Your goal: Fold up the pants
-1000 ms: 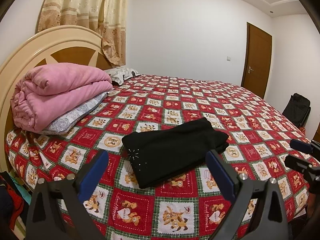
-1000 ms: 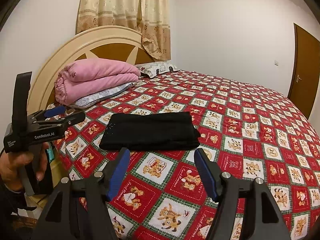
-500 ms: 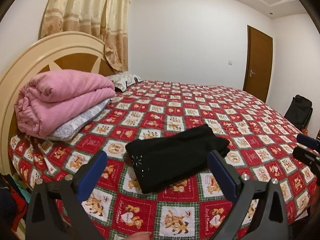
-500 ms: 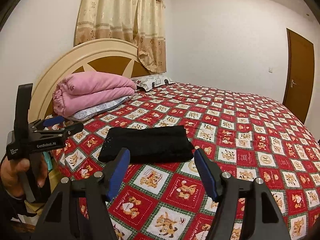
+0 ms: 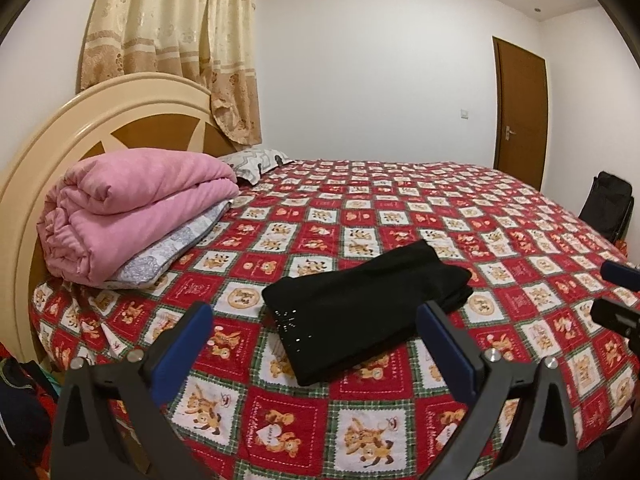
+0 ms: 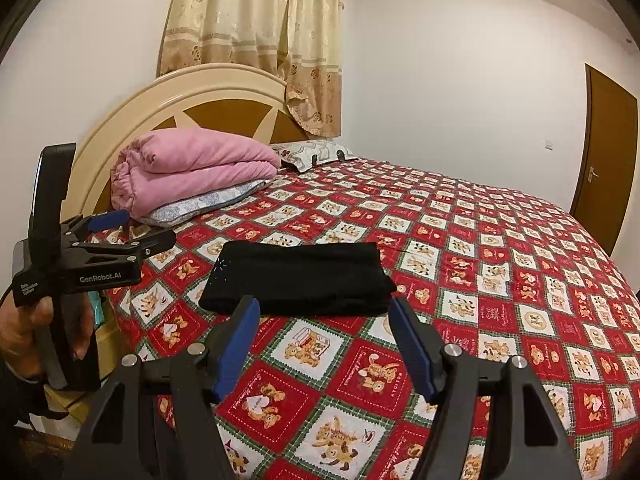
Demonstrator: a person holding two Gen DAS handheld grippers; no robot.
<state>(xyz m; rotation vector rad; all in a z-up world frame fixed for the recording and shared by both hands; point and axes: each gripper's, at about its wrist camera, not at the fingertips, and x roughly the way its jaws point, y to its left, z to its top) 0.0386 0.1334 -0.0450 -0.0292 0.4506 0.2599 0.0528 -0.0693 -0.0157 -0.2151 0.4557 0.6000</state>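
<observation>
The bed (image 5: 400, 216), under its red teddy-bear patchwork bedspread (image 6: 460, 264), fills both views. A folded pink quilt (image 5: 136, 208) lies far ahead and left of the jaws, by the headboard. The black pants (image 5: 368, 312) — folded into a compact rectangle — rest on the bedspread just beyond both sets of fingertips. Left gripper (image 5: 316, 340) and right gripper (image 6: 322, 332) both gape wide, holding nothing.

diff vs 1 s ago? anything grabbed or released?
Both views show more wall and ceiling: left hand-held gripper and right hand-held gripper pulled back and up from the folded black pants. Nothing grabbed or released. Pants, pink blanket unmoved; both grippers open throughout.
</observation>
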